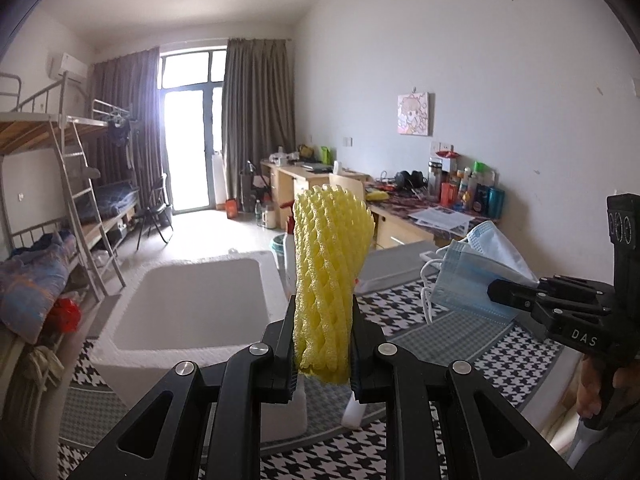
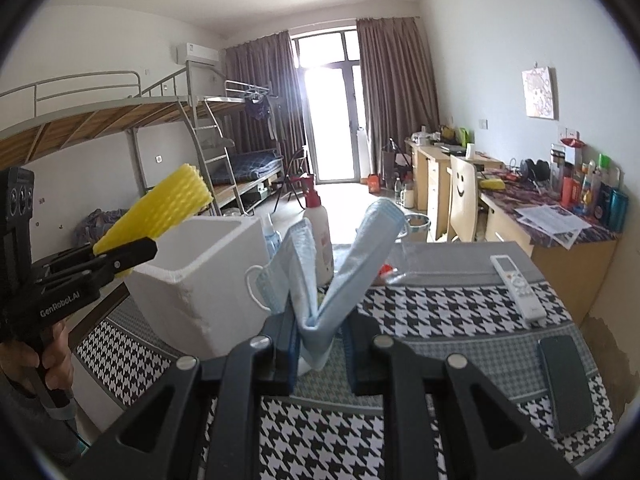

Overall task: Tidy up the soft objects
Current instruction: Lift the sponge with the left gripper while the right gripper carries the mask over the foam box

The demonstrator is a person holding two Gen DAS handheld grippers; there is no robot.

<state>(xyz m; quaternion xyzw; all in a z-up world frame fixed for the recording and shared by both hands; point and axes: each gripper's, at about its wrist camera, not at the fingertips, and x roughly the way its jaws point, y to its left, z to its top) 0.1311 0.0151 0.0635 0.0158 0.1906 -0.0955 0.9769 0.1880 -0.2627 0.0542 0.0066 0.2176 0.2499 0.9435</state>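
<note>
My left gripper (image 1: pixel 323 344) is shut on a yellow foam fruit net (image 1: pixel 330 264) that stands upright between its pads, above the table. My right gripper (image 2: pixel 320 340) is shut on folded blue face masks (image 2: pixel 352 264) that fan upward in a V. A white foam box (image 1: pixel 192 304) with an empty inside stands on the table, ahead and to the left of the left gripper. In the right wrist view the same box (image 2: pixel 200 276) sits left of the masks, with the left gripper (image 2: pixel 132 252) and its yellow net (image 2: pixel 160 212) held beside it. The right gripper (image 1: pixel 504 296) with the masks (image 1: pixel 472 276) shows at the right of the left wrist view.
The table has a black-and-white houndstooth cloth (image 2: pixel 440 312). On it lie a white remote (image 2: pixel 518 284), a dark phone (image 2: pixel 566 384) and a white pump bottle (image 2: pixel 318 224) behind the masks. A wooden desk (image 2: pixel 552 236) stands right; bunk beds (image 2: pixel 120 120) stand left.
</note>
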